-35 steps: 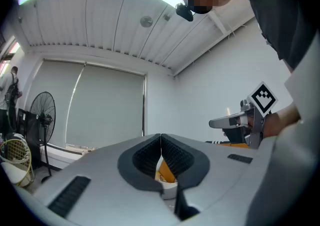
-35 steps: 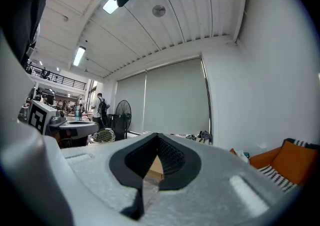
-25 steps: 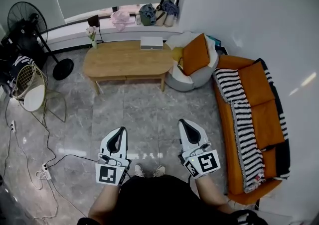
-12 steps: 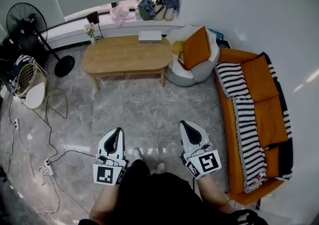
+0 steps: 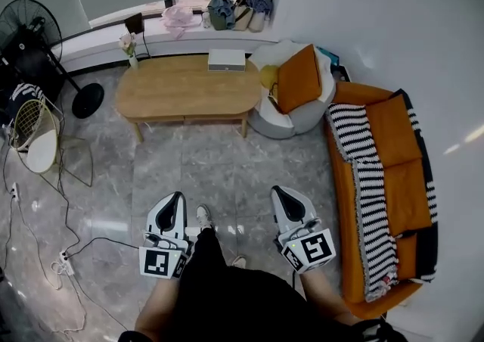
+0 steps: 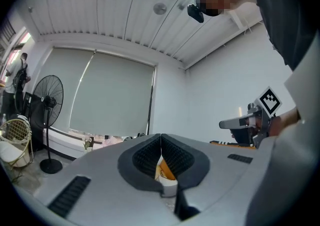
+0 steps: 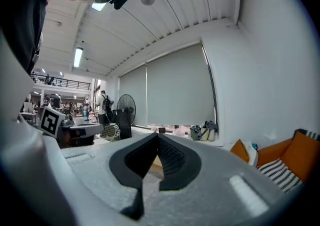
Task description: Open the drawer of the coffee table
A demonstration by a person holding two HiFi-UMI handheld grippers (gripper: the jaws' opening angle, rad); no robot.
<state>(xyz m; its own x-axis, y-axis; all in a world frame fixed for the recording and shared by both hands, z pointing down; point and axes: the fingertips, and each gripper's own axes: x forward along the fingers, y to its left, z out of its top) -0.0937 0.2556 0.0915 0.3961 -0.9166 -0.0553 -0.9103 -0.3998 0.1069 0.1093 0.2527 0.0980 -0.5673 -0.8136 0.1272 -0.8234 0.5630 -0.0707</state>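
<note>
The person steps nearer the oval wooden coffee table [image 5: 189,87], still well away; left gripper [image 5: 175,200] and right gripper [image 5: 281,194] are clenched, empty.

Right hand-held gripper [image 7: 157,139], jaws together, faces window blind [image 7: 177,87]

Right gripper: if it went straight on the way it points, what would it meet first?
Bare floor lies ahead of the right gripper; beyond it, probably the near right end of the coffee table, though depth is unclear.
</note>
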